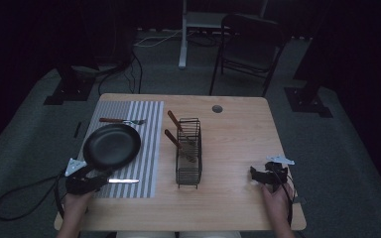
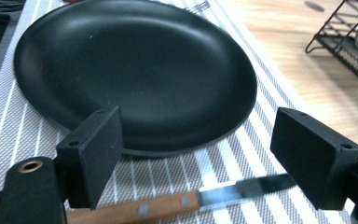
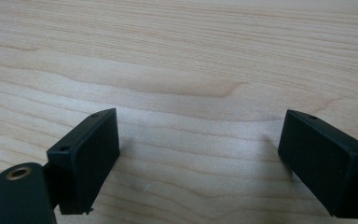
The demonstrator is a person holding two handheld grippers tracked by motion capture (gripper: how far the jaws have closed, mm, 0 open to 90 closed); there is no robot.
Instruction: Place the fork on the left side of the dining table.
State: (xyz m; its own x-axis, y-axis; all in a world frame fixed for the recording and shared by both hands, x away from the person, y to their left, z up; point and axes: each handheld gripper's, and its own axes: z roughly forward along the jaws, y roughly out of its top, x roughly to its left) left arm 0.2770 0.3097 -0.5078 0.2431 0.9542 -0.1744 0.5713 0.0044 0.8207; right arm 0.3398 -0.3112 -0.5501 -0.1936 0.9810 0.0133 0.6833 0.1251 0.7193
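On the striped grey placemat (image 1: pixel 149 111), just in front of the round black frying pan (image 2: pixel 135 74), a wooden-handled steel knife (image 2: pixel 186 201) lies crosswise between the left gripper (image 2: pixel 209 154)'s wide-open jaws. Well apart, the right gripper (image 3: pixel 205 158) gapes empty over bare wood.

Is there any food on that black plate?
No, the black plate is bare in the left gripper view, with a knife lying on the striped mat beside it.

left gripper (image 1: pixel 87 182) and right gripper (image 1: pixel 264 177), each hand-held, jaws spread wide
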